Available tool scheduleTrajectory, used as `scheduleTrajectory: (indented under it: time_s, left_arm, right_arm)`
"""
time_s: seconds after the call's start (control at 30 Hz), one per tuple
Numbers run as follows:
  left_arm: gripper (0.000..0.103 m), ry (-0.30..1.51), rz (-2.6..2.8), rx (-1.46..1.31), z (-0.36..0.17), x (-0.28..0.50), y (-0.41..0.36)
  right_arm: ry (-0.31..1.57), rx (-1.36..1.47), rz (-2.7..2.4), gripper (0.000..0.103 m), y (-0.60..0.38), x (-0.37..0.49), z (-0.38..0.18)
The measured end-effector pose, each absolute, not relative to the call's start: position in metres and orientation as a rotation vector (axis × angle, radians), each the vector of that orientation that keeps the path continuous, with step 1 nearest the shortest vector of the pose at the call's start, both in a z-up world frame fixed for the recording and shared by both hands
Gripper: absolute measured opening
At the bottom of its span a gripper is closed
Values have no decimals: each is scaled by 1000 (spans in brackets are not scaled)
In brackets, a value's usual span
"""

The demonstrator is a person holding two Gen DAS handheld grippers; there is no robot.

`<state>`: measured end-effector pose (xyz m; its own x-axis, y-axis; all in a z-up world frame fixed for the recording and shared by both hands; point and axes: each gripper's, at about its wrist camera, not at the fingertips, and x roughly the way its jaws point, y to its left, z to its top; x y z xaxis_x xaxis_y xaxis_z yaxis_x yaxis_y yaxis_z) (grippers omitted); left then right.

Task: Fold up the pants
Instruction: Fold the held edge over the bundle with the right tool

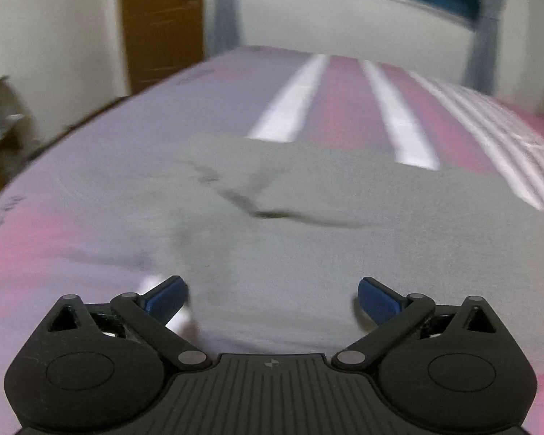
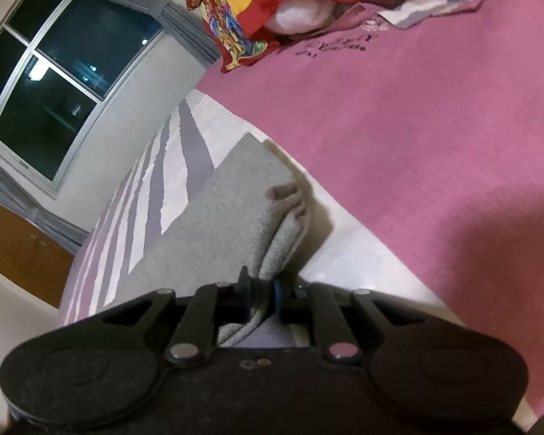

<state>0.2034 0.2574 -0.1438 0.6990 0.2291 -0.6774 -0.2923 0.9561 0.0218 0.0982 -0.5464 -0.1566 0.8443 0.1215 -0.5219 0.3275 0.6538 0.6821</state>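
Pants — edge between right fingers

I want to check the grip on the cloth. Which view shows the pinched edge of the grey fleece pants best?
The right wrist view: the right gripper is shut on the grey fleece pants, folded layers sharp. The left wrist view shows the pants blurred, none between the open left gripper.

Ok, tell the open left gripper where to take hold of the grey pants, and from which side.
Judging by their pose, grip the near edge of the grey pants, the flat stretch just ahead of the left gripper. Come in low from this near side; the cloth lies flat on the bed. The right gripper already pinches its own edge.
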Motion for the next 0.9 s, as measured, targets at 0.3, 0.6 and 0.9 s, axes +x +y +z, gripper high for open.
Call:
scheduleTrajectory:
  time_s: [0.3,0.6,0.9]
  left_arm:
    - [103,830,329,-222,-167,213,294]
    - [103,783,301,-225,-179,202,298]
    - [103,745,279,-210,-181,194,298]
  right_arm:
    - [553,910,-165,16,-546,101,-157]
    - [551,956,-205,19,-544,101,-155]
    - [562,967,-235,20,-545,107,-155]
